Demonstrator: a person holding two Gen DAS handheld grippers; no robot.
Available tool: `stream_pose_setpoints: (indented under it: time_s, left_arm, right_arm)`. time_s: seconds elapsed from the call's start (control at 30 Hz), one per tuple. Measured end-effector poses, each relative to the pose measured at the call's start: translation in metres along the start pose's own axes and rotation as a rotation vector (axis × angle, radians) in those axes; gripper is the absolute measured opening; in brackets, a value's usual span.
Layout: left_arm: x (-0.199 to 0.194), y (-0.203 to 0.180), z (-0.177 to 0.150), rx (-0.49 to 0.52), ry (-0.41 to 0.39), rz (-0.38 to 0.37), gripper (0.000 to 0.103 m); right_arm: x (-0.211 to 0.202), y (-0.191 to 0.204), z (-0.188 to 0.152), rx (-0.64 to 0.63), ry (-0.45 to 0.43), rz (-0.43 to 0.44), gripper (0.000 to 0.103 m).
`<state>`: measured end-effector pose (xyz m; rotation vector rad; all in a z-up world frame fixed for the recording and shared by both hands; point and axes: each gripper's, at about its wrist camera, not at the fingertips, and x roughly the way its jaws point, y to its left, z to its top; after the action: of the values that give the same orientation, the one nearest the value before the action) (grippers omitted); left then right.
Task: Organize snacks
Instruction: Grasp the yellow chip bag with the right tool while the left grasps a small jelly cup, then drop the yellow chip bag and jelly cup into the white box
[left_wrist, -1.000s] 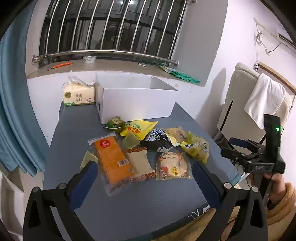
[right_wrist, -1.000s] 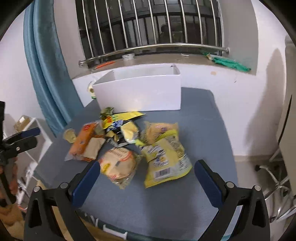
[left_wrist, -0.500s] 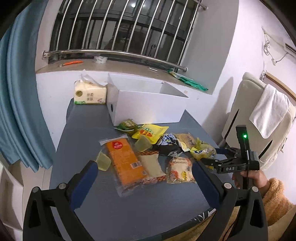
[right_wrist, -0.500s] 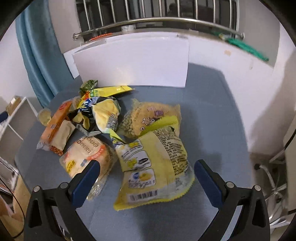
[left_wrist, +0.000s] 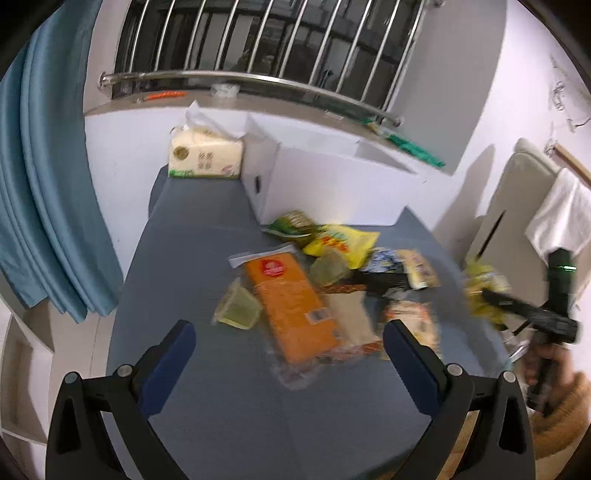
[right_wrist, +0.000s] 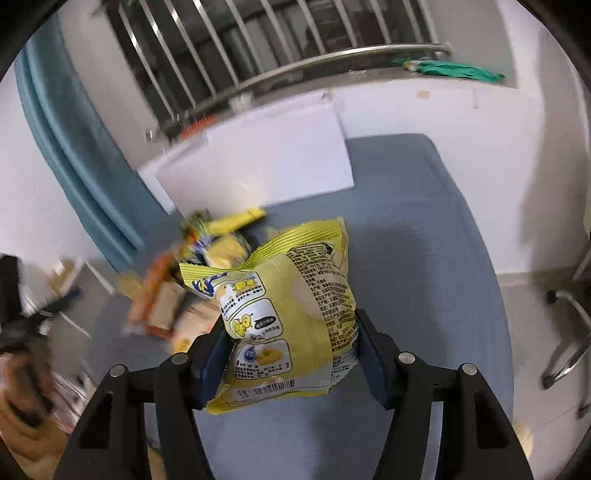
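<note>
Where the grey-blue table (left_wrist: 192, 236) meets the white wall, a white box (left_wrist: 332, 184) stands open-topped, with a pack of tissues (left_wrist: 205, 157) just beside it on the left; above runs a window ledge with a steel rail (left_wrist: 258, 79) and barred window, a blue curtain (left_wrist: 40, 166) hangs at the left, and a pale chair with a white towel (left_wrist: 561, 218) stands off to the right; in front of the box the snacks lie in a loose heap, blurred in both views, among them a long orange packet (left_wrist: 291, 302), a yellow pouch (left_wrist: 343, 243) and a small pale green packet (left_wrist: 238, 308); the left gripper (left_wrist: 290, 352) hangs above the near table edge with its jaws wide apart and nothing between them, the orange packet lying beyond its blue pads (left_wrist: 173, 354); the right gripper (right_wrist: 290, 350) holds the yellow chip bag (right_wrist: 288, 310) upright, its jaws pressed on the lower sides of the bag, which is raised off the table in front of the box; from the left wrist view the same bag (left_wrist: 484, 291) shows at the right, blurred, at the tip of that gripper (left_wrist: 491, 299).
</note>
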<state>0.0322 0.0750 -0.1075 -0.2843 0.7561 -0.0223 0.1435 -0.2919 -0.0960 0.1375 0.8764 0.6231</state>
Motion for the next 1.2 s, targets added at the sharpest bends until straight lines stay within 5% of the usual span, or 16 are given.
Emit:
stream_pose_setpoints:
  time_s: [0.37, 0.43, 0.5, 0.7, 0.93, 1.2]
  left_arm:
    - [0.064, 0.028, 0.01, 0.038, 0.111, 0.057, 0.102]
    - [0.075, 0.035, 0.01, 0.033, 0.141, 0.065, 0.091]
    - [0.079, 0.034, 0.009, 0.059, 0.137, 0.071, 0.044]
    - [0.067, 0.032, 0.013, 0.064, 0.108, 0.037, 0.033]
    - [0.039, 0.021, 0.029, 0.06, 0.018, -0.019, 0.033]
    - [0.021, -0.019, 0.091, 0.098, -0.1, -0.107, 0.033]
  right_arm:
    - [-0.053, 0.016, -0.014, 0.001, -0.072, 0.028, 0.068]
    - [-0.052, 0.017, -0.015, 0.004, -0.069, 0.035, 0.068]
    - [-0.046, 0.017, -0.015, 0.007, -0.059, 0.044, 0.068]
    - [-0.037, 0.027, -0.015, -0.015, -0.043, 0.053, 0.068]
    - [-0.03, 0.035, -0.003, -0.006, -0.06, 0.092, 0.068]
    - [-0.017, 0.064, 0.062, -0.082, -0.119, 0.117, 0.068]
